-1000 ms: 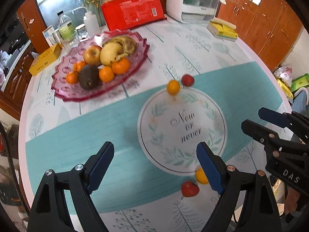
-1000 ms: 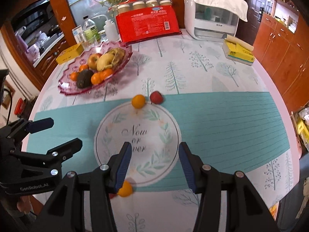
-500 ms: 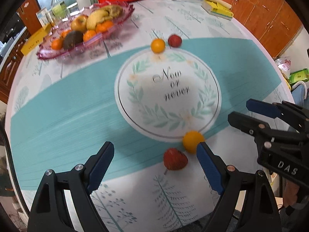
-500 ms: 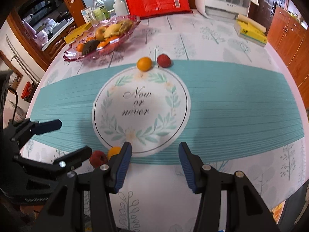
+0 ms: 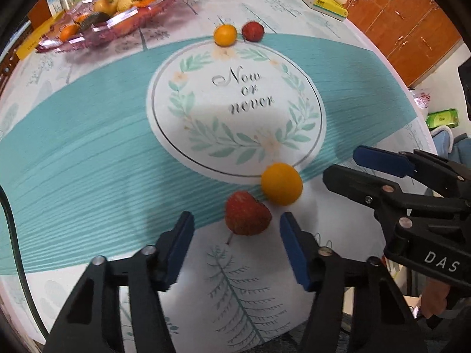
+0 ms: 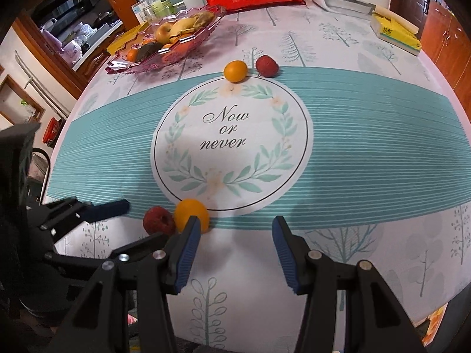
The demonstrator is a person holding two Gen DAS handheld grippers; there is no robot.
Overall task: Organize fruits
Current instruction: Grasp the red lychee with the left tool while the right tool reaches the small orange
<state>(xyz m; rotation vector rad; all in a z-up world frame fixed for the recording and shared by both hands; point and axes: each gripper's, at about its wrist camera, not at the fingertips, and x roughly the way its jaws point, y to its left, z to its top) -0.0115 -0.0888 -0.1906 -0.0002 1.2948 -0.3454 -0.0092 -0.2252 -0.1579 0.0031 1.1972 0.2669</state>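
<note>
Left black two-finger gripper with blue pads [image 5: 237,234], angled steeply downward, jaws just narrowed yet still apart, pads touching nothing. Right black two-finger gripper with blue pads [image 6: 235,236], likewise angled steeply downward beside it, jaws apart, gripping nothing.

A smooth printed cloth [image 6: 368,153] with a slight sheen covers the worktop. Beyond its round motif, the fruit tray [image 6: 188,41] looks like glossy, faceted pink plastic. Beside the motif's near rim, the orange [image 5: 281,184] is smooth and matt, the strawberry [image 5: 247,214] rough. The cabinets [image 5: 412,29] are polished wood.
</note>
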